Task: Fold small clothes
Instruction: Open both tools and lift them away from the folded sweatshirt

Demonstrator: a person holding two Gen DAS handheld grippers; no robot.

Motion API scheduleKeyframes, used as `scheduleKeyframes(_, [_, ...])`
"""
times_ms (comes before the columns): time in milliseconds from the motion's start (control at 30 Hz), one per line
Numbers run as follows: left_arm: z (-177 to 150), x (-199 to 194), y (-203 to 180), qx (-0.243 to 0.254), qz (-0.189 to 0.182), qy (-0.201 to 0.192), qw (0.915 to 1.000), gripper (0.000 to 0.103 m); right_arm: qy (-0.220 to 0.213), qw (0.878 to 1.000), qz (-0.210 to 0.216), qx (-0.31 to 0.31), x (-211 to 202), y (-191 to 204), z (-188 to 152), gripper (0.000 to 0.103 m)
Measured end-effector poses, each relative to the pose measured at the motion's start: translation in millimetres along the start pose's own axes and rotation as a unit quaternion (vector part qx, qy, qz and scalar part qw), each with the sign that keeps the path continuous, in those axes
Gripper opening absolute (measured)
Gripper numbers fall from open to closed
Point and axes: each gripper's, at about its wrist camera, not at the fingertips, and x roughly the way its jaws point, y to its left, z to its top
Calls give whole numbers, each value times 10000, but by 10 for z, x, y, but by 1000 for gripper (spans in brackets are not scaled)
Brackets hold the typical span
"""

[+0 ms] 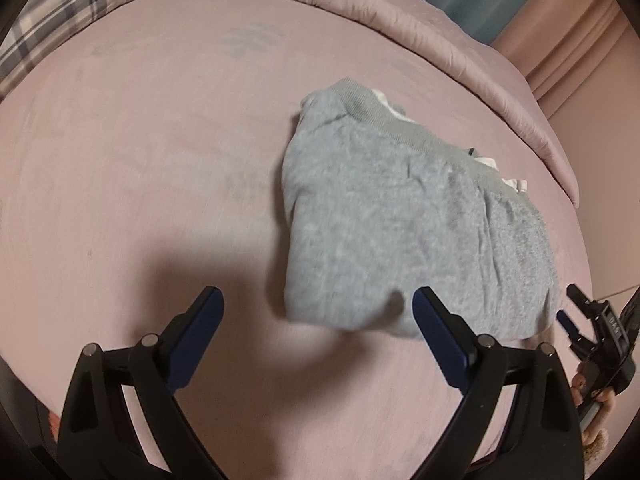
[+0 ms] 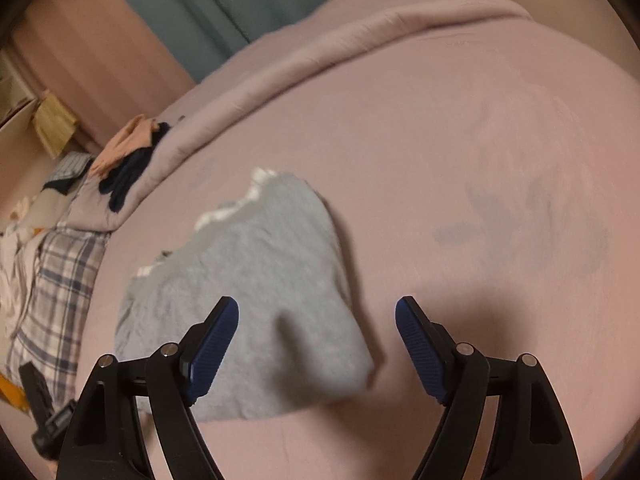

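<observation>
Both grippers' jaws wide, empty, folded grey garment (image 1: 400, 220) on bed (image 1: 140, 160), maybe shorts.

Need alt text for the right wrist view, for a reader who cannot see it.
A folded grey garment with white trim lies on a pink bedsheet. The right gripper hangs open above its near edge, holding nothing. A pile of dark and peach clothes sits on the rolled quilt behind.
</observation>
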Motion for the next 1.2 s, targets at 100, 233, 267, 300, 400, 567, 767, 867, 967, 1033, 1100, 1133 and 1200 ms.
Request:
scheduleKeyframes(100, [-90,-27,33,-94,-77,43,9999,96,122,9996,68,234,42,-67,-101,81])
scheduleKeyframes(233, [-166,-86,84,-169,-56,-3,9998,96,178,9992,81,346,84,-101,-177,81])
scheduleKeyframes(267, [-172,-98,97,-191,-65,-11,9998,96,147,9993,57,353,101,-90,-184,81])
scheduleKeyframes(300, [-176,-110,111,-213,-80,-17,9997,96,144,9992,119,360,118,-85,-197,81])
scheduleKeyframes(400, [-186,-142,144,-238,-108,-45,9996,96,299,9971,474,506,206,-85,-244,81])
scheduleKeyframes(567, [-203,-164,197,-289,-174,-40,9994,96,303,9958,655,572,321,-63,-258,81])
scheduleKeyframes(767, [-215,-148,241,-324,-189,28,9993,96,301,9929,860,758,373,-103,-219,82])
scheduleKeyframes(867, [-208,-139,245,-325,-193,49,9993,96,341,9919,895,832,402,-120,-172,82])
scheduleKeyframes(967, [-199,-142,250,-324,-210,50,9992,96,399,9916,809,928,382,-115,-149,82])
scheduleKeyframes(1033, [-189,-135,256,-335,-219,46,9992,96,485,9926,658,896,350,-98,-167,82])
scheduleKeyframes(1100, [-179,-117,255,-338,-214,52,9992,96,511,9934,532,883,310,-101,-193,82])
scheduleKeyframes(1133, [-179,-111,257,-341,-219,58,9992,96,492,9937,444,903,268,-123,-211,82])
scheduleKeyframes(1200, [-175,-114,262,-344,-245,57,9991,96,389,9944,293,941,183,-189,-238,82])
